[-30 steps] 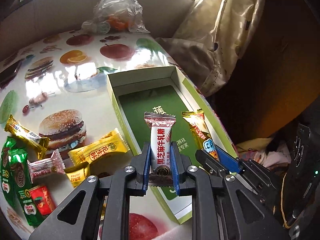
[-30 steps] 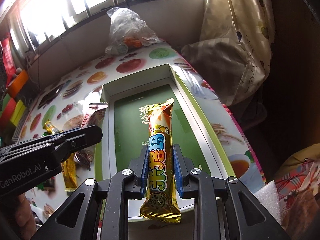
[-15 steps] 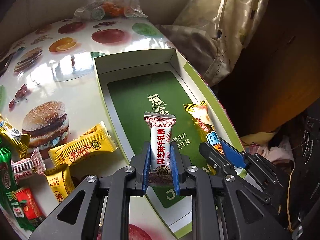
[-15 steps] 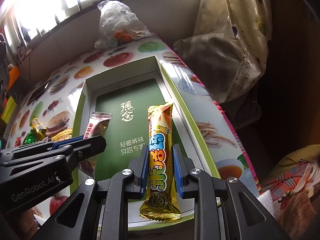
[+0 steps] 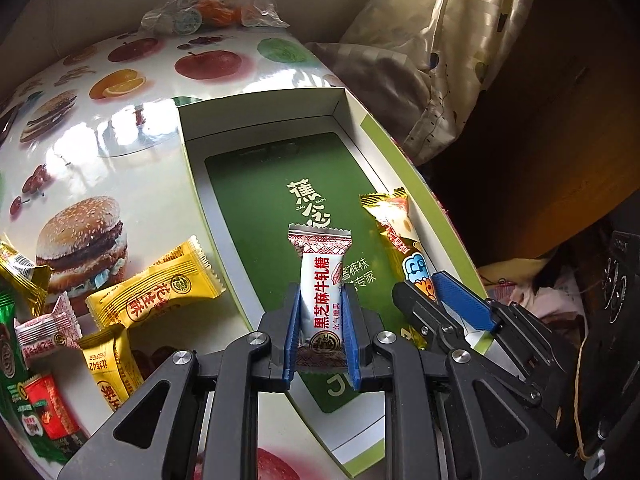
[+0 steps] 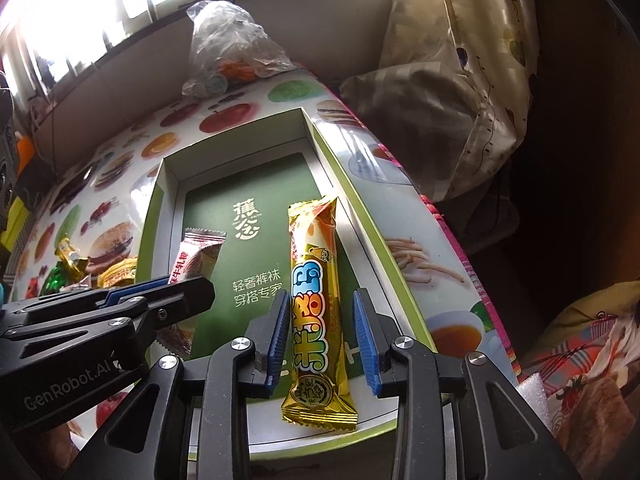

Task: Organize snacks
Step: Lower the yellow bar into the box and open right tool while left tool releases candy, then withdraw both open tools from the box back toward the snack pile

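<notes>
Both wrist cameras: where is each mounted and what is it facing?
Left wrist: on the left tool, looking along its fingers at the white candy over the green box; right tool shows.
Right wrist: on the right tool, open around the gold bar.
Shared: box, both snacks.

A food-printed tabletop [image 5: 120, 152] carries an open green box [image 5: 200, 184]. Loose wrapped candies [image 5: 156, 292] lie left of the box; a clear plastic bag [image 5: 216, 4] sits beyond it.

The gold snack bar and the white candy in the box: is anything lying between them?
No. In the right wrist view only the box's bare green floor with white lettering lies between the gold snack bar and the white candy.
</notes>
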